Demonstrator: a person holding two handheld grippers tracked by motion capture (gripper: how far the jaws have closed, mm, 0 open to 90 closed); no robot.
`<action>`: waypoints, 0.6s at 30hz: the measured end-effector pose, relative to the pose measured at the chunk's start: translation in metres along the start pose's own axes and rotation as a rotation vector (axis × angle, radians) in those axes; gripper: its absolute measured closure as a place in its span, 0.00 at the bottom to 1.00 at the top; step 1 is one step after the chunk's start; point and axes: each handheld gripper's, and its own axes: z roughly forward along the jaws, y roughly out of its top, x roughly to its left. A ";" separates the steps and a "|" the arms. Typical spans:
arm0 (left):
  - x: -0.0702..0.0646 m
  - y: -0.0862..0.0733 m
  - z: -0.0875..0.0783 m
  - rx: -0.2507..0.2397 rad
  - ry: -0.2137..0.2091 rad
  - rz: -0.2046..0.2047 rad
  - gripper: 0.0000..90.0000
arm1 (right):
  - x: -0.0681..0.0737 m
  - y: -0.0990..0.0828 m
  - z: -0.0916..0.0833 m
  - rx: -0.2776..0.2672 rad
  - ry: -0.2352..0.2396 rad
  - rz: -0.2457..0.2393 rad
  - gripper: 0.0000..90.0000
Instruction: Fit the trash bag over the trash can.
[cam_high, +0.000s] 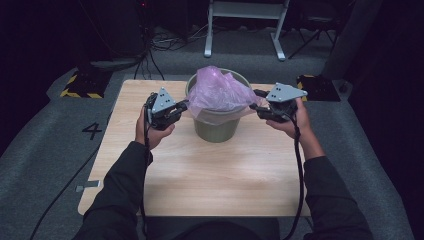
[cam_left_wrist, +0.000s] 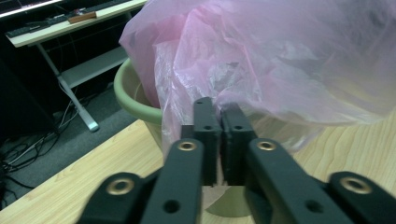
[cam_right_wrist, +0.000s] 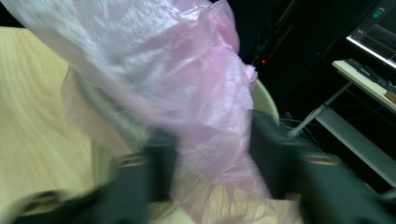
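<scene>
A green bin (cam_high: 215, 127) stands on the wooden table (cam_high: 200, 175), lined with a pink plastic bag (cam_high: 217, 92) that puffs up over its rim. My left gripper (cam_high: 185, 106) is at the bin's left side. In the left gripper view its jaws (cam_left_wrist: 219, 121) are together, pinching the edge of the bag (cam_left_wrist: 280, 60) just outside the bin rim (cam_left_wrist: 130, 98). My right gripper (cam_high: 256, 106) is at the bin's right side. Its view is blurred: the jaws (cam_right_wrist: 212, 149) stand apart with a fold of the bag (cam_right_wrist: 187, 84) hanging between them.
The bin sits near the table's far edge, with bare wood in front of it. On the grey floor behind are a white desk frame (cam_high: 245, 25), loose cables (cam_high: 170, 40) and yellow-black striped blocks (cam_high: 80, 85). A cable trails from each gripper down my sleeves.
</scene>
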 end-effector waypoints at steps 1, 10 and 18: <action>0.002 -0.001 0.001 0.004 0.001 0.002 0.99 | -0.002 0.000 0.003 -0.018 0.013 0.006 0.82; 0.024 -0.011 0.012 0.037 0.004 -0.060 1.00 | -0.034 -0.007 0.022 -0.016 -0.015 0.219 0.99; 0.043 -0.020 0.035 0.066 0.022 -0.150 1.00 | -0.057 -0.023 0.052 0.121 -0.078 0.360 0.99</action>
